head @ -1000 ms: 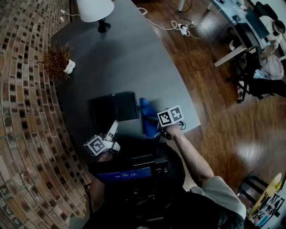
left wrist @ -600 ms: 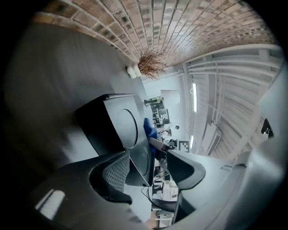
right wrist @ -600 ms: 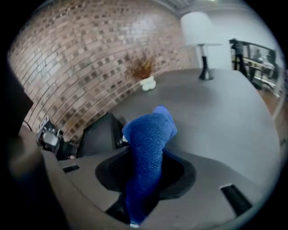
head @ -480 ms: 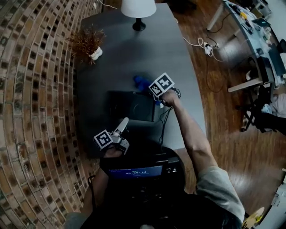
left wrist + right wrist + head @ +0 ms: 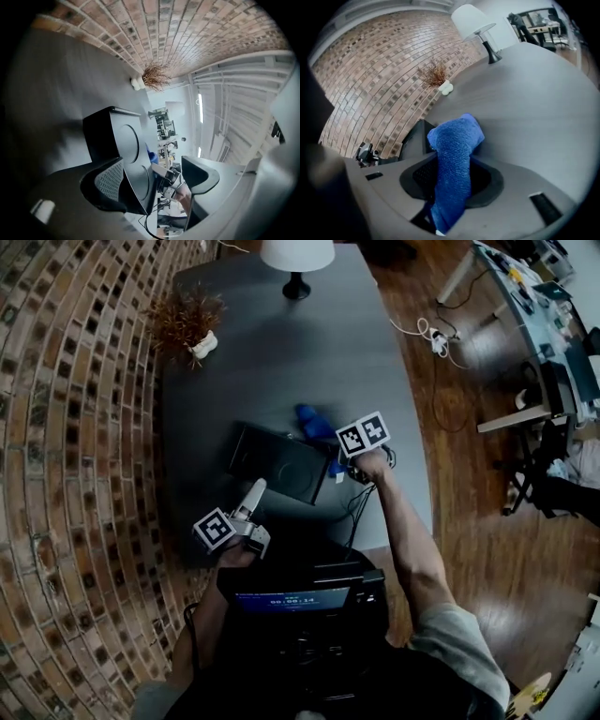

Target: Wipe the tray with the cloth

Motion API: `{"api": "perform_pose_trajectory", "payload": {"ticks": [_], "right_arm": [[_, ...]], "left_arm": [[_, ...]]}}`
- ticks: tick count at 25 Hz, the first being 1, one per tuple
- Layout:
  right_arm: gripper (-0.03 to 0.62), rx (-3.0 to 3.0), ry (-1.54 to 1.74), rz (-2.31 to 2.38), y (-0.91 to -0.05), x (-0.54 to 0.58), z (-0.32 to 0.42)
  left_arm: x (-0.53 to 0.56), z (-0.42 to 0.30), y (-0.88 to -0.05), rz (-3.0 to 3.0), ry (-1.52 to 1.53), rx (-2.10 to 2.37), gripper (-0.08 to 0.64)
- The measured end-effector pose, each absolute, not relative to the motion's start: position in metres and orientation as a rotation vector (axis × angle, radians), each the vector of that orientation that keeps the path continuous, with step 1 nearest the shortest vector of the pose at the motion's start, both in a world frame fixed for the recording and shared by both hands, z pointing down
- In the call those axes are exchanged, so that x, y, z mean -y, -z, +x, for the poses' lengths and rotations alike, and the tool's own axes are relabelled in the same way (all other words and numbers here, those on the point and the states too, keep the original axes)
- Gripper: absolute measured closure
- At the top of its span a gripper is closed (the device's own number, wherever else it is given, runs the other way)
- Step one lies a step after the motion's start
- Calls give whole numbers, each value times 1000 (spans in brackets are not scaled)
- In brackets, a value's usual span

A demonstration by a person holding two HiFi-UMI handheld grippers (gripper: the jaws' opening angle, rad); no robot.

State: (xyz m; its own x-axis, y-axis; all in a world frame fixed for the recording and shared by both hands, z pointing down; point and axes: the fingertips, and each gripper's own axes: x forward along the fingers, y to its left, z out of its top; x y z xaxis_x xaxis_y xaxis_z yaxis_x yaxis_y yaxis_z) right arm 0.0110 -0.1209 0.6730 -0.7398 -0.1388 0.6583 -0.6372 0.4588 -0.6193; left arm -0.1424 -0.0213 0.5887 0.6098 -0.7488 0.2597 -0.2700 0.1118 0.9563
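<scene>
A black tray (image 5: 279, 463) lies on the dark grey table (image 5: 281, 352); in the left gripper view the tray (image 5: 117, 136) shows round recesses. My left gripper (image 5: 255, 489) is at its near edge. Its jaws (image 5: 154, 176) have just been opening and now stand wide, with the tray's edge between them, close to the left pad (image 5: 110, 180). My right gripper (image 5: 342, 460) is at the tray's right side, shut on a blue cloth (image 5: 314, 423). The cloth (image 5: 457, 150) sticks out past the pads of the right gripper (image 5: 452, 180) and hangs over the table.
A white lamp (image 5: 297, 259) and a small potted dry plant (image 5: 192, 329) stand at the table's far end. A brick wall (image 5: 75, 474) runs along the left. Cables (image 5: 431, 334) lie on the wood floor to the right.
My right gripper has carried the cloth from the tray's near right corner to its far right corner, then back to its right side. The left gripper has stayed at the near edge.
</scene>
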Motion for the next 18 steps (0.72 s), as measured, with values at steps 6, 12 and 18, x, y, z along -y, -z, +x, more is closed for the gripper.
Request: {"api": "perform_pose_trajectory", "payload": {"ticks": [6,12,18], "right_arm": [[456,2202,-1544,670,-673,66,4],[457,2244,-1858,709,-671,13,-44],[456,2267,-1822,718,-671,9,-37]], "left_arm": [[57,-170,-594,1567,431,1063,172],[110,-176,-588,1681,231,1018,170],[151,-104,-579,2113,-228,744,194]]}}
